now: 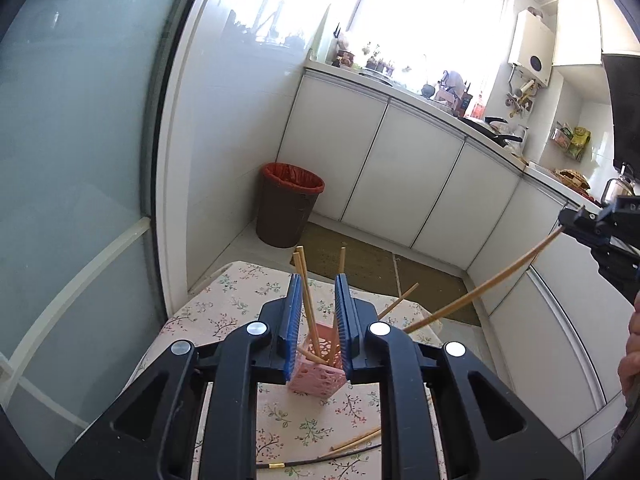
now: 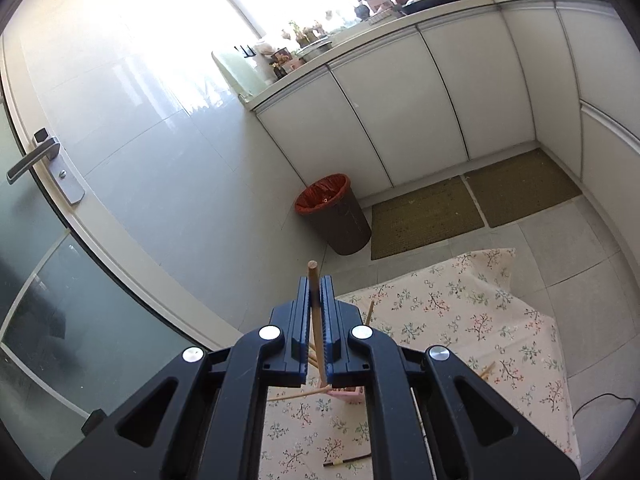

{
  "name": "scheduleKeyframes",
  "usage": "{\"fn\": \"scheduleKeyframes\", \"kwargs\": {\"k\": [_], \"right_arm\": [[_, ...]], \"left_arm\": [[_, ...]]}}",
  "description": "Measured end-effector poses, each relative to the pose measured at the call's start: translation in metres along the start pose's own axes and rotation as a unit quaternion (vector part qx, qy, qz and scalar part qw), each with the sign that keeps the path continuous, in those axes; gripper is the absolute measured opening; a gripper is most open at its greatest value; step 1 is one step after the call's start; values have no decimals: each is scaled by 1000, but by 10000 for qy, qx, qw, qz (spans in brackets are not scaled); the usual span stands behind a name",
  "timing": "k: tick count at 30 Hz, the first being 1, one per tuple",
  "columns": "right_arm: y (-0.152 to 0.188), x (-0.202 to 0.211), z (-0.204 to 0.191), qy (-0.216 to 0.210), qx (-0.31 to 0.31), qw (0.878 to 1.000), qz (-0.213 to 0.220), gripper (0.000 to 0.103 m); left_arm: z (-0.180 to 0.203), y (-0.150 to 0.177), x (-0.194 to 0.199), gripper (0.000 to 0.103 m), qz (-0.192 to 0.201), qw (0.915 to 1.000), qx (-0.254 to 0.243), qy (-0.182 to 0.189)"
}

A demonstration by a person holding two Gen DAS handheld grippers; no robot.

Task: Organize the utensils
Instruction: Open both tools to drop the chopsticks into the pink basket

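A pink perforated holder (image 1: 317,376) stands on the floral tablecloth (image 1: 224,312) with several wooden chopsticks (image 1: 306,292) leaning in it. My left gripper (image 1: 317,284) is open, its blue fingers on either side of the holder and above it, empty. My right gripper (image 2: 316,290) is shut on one wooden chopstick (image 2: 316,320) whose lower end reaches down at the holder (image 2: 348,393). In the left wrist view the right gripper (image 1: 580,220) shows at the right edge, holding that long chopstick (image 1: 488,284).
Loose chopsticks (image 1: 354,442) and a dark one (image 1: 320,460) lie on the cloth near me. A brown bin with a red liner (image 1: 288,204) stands on the floor by white cabinets (image 1: 400,176). A glass door (image 2: 36,168) is on the left.
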State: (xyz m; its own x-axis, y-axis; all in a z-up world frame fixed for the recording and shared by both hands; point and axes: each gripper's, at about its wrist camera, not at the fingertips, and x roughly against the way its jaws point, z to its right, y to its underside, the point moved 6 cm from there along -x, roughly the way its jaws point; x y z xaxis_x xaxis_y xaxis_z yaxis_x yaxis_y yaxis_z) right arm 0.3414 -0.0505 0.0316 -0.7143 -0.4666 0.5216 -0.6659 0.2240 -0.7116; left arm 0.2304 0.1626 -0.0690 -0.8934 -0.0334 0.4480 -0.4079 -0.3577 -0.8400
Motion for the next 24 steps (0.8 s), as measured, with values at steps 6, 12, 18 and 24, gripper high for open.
{"fn": "scheduleKeyframes", "kwargs": {"k": [6,12,18,24], "right_arm": [[23,-58,-11,271,294,9991,-168,6],[42,-80,-12,271,355,9984,-340,22],[60,-50,-14,439,729,9961,-229,28],[89,-23,-6,726,1069,9914,-228,30]], "left_arm": [[-10,-2,-6,17,-98,9999,83,55],[-16,-4,-9,20,-148,9998,116,19],[-8,-4,0,28,-171,9998,12,34],[8,0,10,45,-202,9996,-187,-14]]}}
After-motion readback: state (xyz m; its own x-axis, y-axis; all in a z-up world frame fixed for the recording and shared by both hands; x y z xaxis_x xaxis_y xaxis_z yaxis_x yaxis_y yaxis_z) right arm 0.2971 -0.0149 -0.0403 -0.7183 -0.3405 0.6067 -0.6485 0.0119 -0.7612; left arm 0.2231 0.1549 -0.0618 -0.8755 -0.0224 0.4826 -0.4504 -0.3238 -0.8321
